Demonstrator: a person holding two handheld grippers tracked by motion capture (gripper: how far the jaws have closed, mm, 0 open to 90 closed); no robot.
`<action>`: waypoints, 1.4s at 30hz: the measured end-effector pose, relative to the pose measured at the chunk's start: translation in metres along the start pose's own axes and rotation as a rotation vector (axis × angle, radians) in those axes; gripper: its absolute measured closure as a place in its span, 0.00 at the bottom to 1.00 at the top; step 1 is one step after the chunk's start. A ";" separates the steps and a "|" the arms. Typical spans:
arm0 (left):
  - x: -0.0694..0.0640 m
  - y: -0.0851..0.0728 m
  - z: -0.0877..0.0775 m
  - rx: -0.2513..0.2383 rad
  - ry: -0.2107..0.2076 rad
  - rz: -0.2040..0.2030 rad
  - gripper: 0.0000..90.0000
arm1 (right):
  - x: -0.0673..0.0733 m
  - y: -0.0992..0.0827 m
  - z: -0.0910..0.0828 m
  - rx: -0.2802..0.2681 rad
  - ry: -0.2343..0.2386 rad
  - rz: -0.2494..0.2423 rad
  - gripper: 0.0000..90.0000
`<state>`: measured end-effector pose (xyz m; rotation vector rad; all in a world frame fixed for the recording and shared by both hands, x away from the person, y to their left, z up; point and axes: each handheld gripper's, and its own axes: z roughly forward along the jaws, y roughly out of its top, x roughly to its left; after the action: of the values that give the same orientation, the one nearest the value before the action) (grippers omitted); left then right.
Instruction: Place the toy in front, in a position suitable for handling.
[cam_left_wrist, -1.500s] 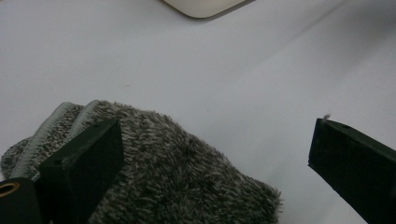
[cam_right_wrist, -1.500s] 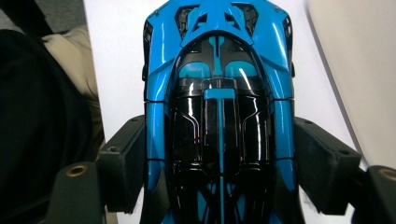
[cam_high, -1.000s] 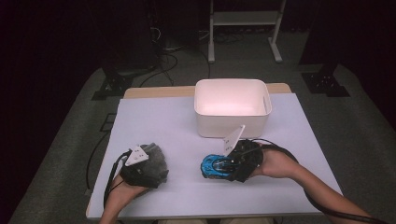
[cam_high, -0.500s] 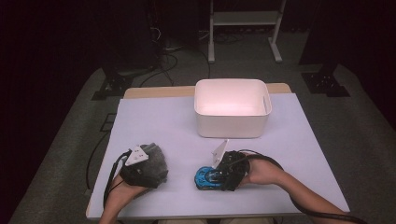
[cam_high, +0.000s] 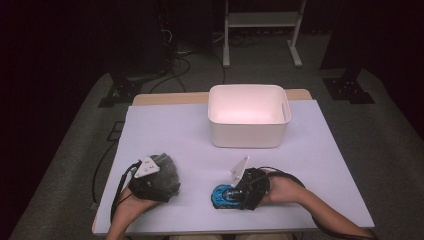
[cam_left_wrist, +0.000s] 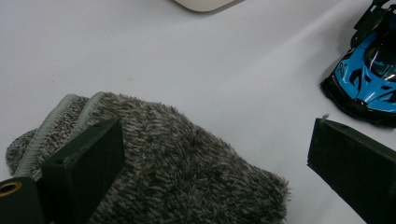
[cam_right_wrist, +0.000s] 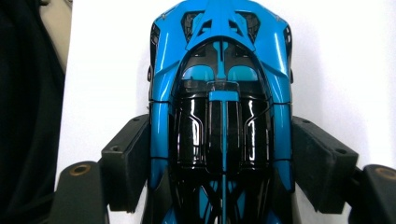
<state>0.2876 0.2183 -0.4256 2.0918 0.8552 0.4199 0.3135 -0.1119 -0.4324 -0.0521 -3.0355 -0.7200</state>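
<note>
Right claw at lower centre of the high view, clamped on the blue toy car: both pads press the car's flanks, and it sits on the desk near the front edge. Left claw at lower left, jaws spread wide and released, one jaw resting over the grey fuzzy cloth, the other on bare desk. White bin at upper centre, well apart from both.
</note>
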 end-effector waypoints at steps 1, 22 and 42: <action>0.000 0.000 0.000 0.002 -0.002 0.003 0.04 | 0.001 -0.001 0.000 -0.006 -0.004 -0.004 0.29; -0.002 0.001 0.001 0.053 -0.024 0.046 0.14 | 0.003 -0.044 -0.030 -0.251 -0.014 0.179 0.20; 0.001 -0.001 0.015 0.156 -0.050 0.090 0.35 | 0.009 -0.064 -0.021 -0.279 -0.058 0.194 0.19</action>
<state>0.2962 0.2105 -0.4359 2.2809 0.7887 0.3559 0.3023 -0.1783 -0.4417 -0.3713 -2.9017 -1.1318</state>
